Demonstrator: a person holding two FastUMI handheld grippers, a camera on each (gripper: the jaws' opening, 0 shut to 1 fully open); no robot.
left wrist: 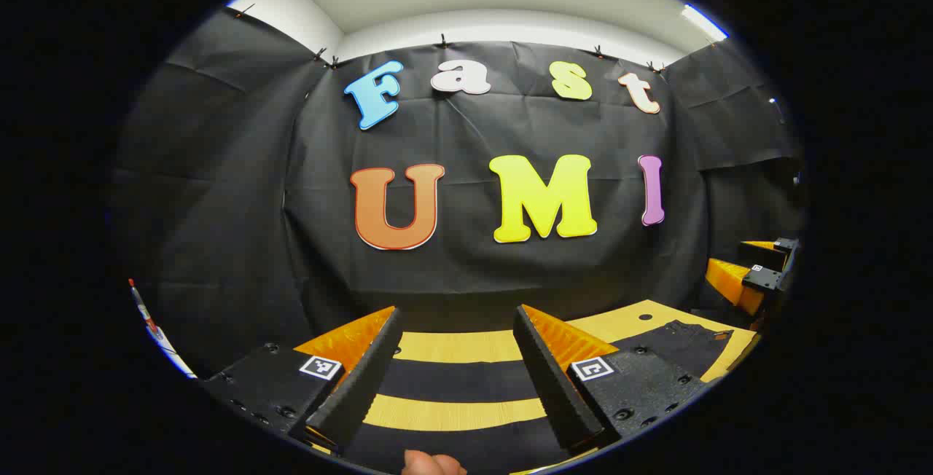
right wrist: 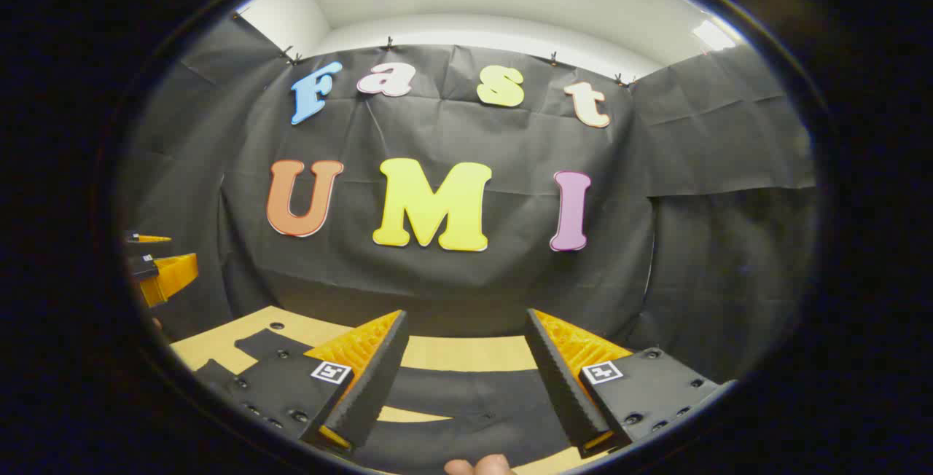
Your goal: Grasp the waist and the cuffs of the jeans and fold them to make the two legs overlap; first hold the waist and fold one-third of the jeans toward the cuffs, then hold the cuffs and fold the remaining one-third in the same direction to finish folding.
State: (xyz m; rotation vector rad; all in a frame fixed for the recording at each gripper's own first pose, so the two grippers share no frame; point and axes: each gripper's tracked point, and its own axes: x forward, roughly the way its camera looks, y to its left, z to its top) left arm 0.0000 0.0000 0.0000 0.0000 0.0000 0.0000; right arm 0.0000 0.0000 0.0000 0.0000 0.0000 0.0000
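Note:
Black jeans lie flat on a yellow wooden table (left wrist: pixel 452 347). In the left gripper view two dark legs run as bands across the table, one (left wrist: pixel 452 380) between my fingers. A wider part with a tan patch (left wrist: pixel 678 344) lies to the right. My left gripper (left wrist: pixel 456 315) hovers open above the legs, holding nothing. In the right gripper view the black jeans (right wrist: pixel 466 398) spread under my right gripper (right wrist: pixel 466 315), which is open with nothing between its fingers. More of the cloth (right wrist: pixel 266 347) lies to the left.
The black cloth wall stands close behind the table's far edge. The right gripper (left wrist: pixel 758 275) shows at the far right of the left gripper view, the left gripper (right wrist: pixel 157 267) at the far left of the right gripper view. A fingertip (left wrist: pixel 430 464) shows at the bottom.

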